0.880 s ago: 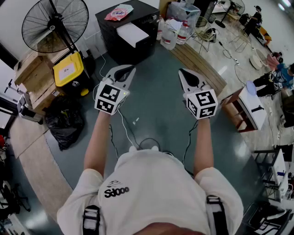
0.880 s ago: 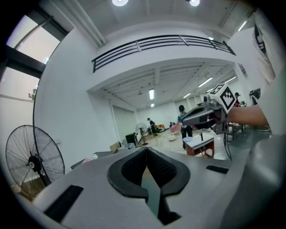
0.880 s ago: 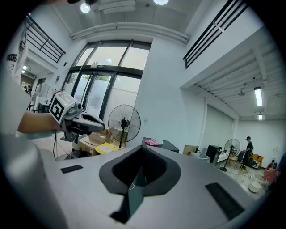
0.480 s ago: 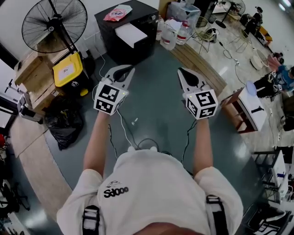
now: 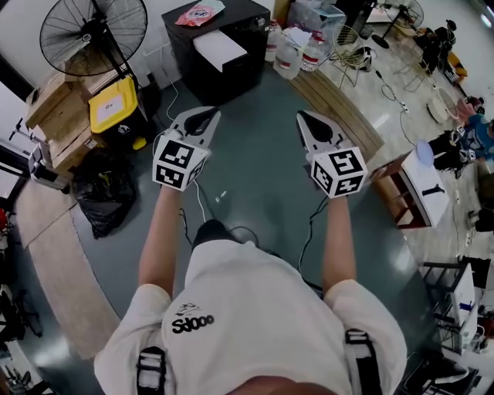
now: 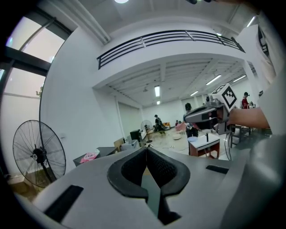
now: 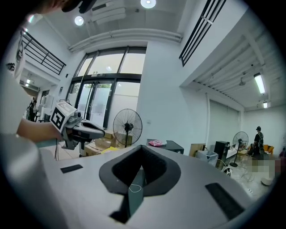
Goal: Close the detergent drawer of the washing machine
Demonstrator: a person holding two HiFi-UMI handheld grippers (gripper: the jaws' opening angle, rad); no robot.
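Observation:
No washing machine or detergent drawer shows in any view. A person holds both grippers out at chest height over a grey-green floor [image 5: 255,177], side by side and apart. My left gripper [image 5: 212,113] is shut, with nothing between its jaws; in the left gripper view its black pads [image 6: 134,167] meet at the tip. My right gripper [image 5: 301,116] is shut and empty too. Each gripper view also catches the other one: the right gripper [image 6: 205,114] and the left gripper [image 7: 82,129].
A black cabinet [image 5: 231,73] stands ahead with a white box [image 5: 218,48] and a pink packet [image 5: 199,14] on top. A standing fan [image 5: 93,35], a yellow bin [image 5: 113,112] and a black bag [image 5: 104,197] are at the left. A wooden board [image 5: 340,112] and a white table [image 5: 428,181] are at the right.
Both grippers have drifted slightly forward toward the cabinet and stay shut. A dark leg or shoe now shows below the person's shirt.

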